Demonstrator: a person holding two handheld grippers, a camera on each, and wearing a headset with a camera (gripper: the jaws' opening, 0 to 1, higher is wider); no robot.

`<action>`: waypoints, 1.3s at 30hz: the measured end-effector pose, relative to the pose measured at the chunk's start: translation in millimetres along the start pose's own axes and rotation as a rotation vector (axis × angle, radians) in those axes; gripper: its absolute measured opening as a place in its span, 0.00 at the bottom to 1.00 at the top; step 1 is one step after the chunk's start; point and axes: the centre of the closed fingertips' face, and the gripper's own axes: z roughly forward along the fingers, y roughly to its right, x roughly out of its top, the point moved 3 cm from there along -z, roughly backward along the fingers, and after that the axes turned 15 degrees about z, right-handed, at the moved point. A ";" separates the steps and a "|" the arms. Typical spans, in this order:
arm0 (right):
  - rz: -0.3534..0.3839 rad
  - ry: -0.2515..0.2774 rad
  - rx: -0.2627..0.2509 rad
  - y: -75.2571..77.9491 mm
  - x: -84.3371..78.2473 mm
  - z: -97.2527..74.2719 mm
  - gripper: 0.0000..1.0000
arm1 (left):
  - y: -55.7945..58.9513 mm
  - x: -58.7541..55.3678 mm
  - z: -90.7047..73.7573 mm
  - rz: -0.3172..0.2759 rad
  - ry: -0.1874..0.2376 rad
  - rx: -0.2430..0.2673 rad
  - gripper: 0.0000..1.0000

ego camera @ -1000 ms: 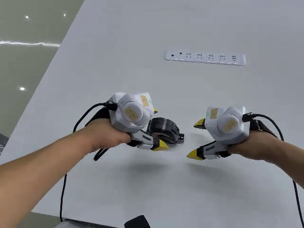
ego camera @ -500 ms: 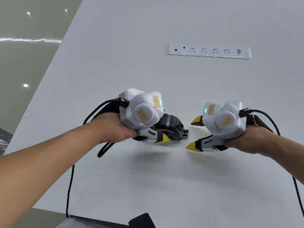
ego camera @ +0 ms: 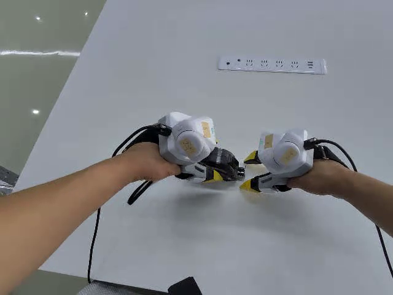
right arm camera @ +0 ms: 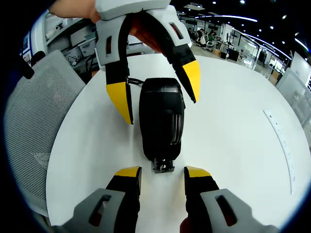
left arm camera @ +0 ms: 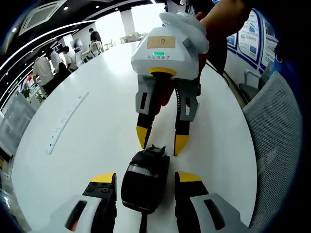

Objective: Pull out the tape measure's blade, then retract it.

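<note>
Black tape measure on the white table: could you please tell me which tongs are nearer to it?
Left. The left tongs straddle the black tape measure, a jaw on each side of its case. The right tongs, open, reach just its hook end.

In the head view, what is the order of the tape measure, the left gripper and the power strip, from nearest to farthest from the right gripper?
1. The tape measure: its blade end lies just in front of the fingers of the right gripper.
2. The left gripper: beyond that, its fingers on either side of the tape measure's body.
3. The power strip: far off, near the top of the view.
</note>
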 end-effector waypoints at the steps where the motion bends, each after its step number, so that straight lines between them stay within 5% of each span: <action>1: -0.004 -0.002 -0.001 0.2 -0.3 0.1 0.31 | 0.3 0.2 1.0 0.001 0.001 -0.005 0.44; 23: -0.041 0.019 0.023 0.4 5.6 5.2 0.15 | -2.6 2.1 5.6 0.050 0.001 -0.036 0.33; 39: -0.055 0.014 0.026 -0.4 4.9 4.4 0.13 | -2.4 3.6 5.0 0.066 -0.013 -0.065 0.31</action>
